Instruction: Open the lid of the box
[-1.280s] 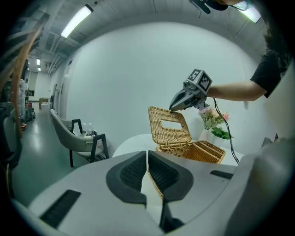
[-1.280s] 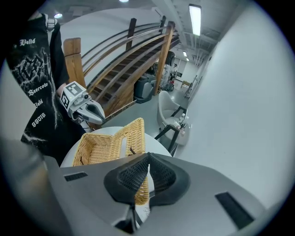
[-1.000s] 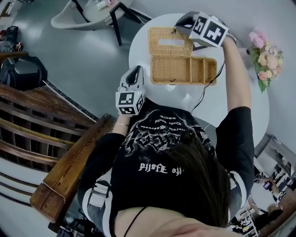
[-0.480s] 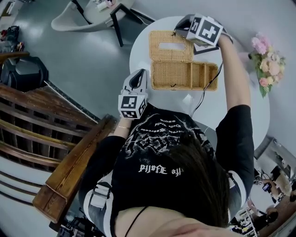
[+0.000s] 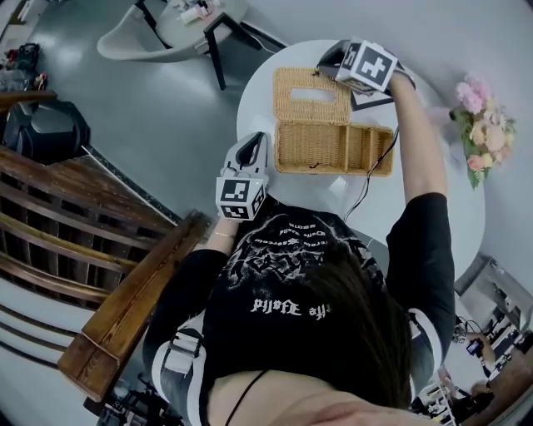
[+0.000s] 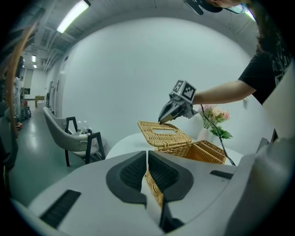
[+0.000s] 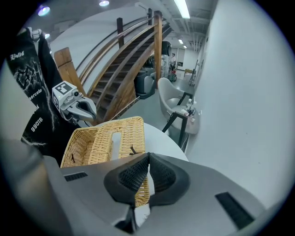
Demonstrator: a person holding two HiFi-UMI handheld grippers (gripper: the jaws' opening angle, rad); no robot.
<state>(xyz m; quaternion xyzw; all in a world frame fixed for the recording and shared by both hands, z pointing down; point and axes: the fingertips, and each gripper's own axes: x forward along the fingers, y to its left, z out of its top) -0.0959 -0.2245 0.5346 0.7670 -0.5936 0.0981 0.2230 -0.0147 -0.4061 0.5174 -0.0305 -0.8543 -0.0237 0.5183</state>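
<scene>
A wicker box (image 5: pixel 333 148) stands open on the round white table (image 5: pixel 433 200). Its lid (image 5: pixel 312 91), with a slot in the middle, is swung back to the far side and stays tilted. My right gripper (image 5: pixel 326 56) is at the lid's far right corner, shut on the lid's edge (image 7: pixel 140 138). In the left gripper view its tip (image 6: pixel 161 120) meets that raised edge. My left gripper (image 5: pixel 256 140) hovers shut and empty just off the box's left end. Through the slit between its pads (image 6: pixel 147 161) I see only wicker beyond.
A pink flower bunch (image 5: pixel 483 125) stands at the table's right side. A black cable (image 5: pixel 371 179) runs across the table from the right gripper. A grey chair (image 5: pixel 141 37) and a small side table (image 5: pixel 212 17) stand at the far left. Wooden stairs (image 5: pixel 83 250) lie to my left.
The right gripper has stayed at the lid's far corner, and the lid has kept its laid-back tilt. The view has shifted slightly. The left gripper holds its place.
</scene>
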